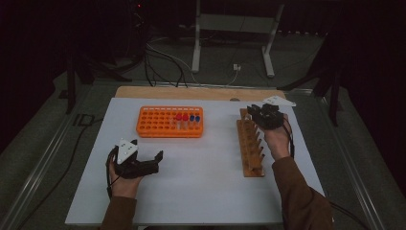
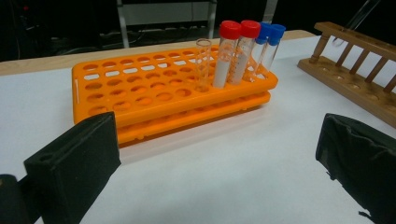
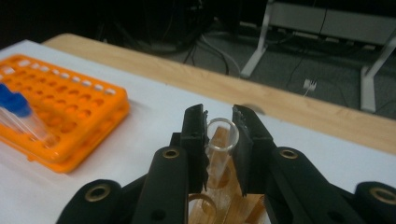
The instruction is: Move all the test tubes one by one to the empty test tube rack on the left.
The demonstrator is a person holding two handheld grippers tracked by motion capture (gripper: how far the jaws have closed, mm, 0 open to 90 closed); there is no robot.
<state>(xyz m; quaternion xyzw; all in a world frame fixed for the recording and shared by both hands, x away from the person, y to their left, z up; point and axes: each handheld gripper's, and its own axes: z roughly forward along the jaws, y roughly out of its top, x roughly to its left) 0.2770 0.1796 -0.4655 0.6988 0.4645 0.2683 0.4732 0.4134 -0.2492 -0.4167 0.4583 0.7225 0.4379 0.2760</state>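
Right gripper (image 3: 219, 128) clamped on glass tube (image 3: 221, 140) over wooden rack (image 1: 251, 143); left gripper (image 1: 146, 155) open, idle; breakage risk from overtight squeeze.

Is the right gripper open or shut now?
Shut: the right gripper has its jaws pressed on an uncapped clear tube above the wooden rack.
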